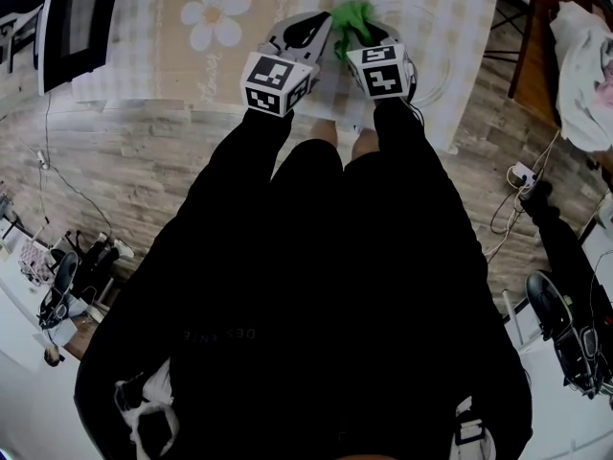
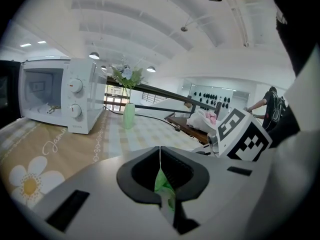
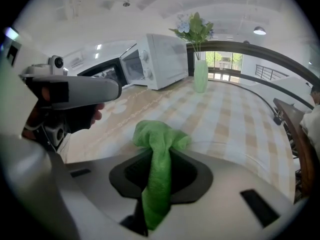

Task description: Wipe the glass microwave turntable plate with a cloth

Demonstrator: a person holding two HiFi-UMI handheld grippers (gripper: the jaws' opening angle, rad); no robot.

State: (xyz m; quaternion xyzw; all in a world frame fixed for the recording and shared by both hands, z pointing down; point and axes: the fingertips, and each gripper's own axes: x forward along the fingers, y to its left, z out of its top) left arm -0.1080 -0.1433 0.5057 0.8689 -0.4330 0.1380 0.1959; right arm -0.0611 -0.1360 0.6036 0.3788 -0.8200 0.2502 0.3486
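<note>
Glass turntable plate [image 1: 448, 86]: being held at the near edge of the counter [image 1: 172, 56]. Its rim, by appearance, is being pinched in the closed fingers of the left gripper [image 2: 160, 159] for steadying. Green cloth [image 3: 159, 184]: being clamped in the right gripper [image 3: 160, 156] fingers, with the bunched end presented forward for wiping.

White microwave [image 2: 57, 94], green vase of flowers [image 2: 129, 116], daisy-print tablecloth [image 2: 60, 154]

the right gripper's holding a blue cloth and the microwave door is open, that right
Not quite. The cloth clamped in the right gripper is green, not blue, as the right gripper view shows plainly. The rest holds: the microwave door is open.
</note>
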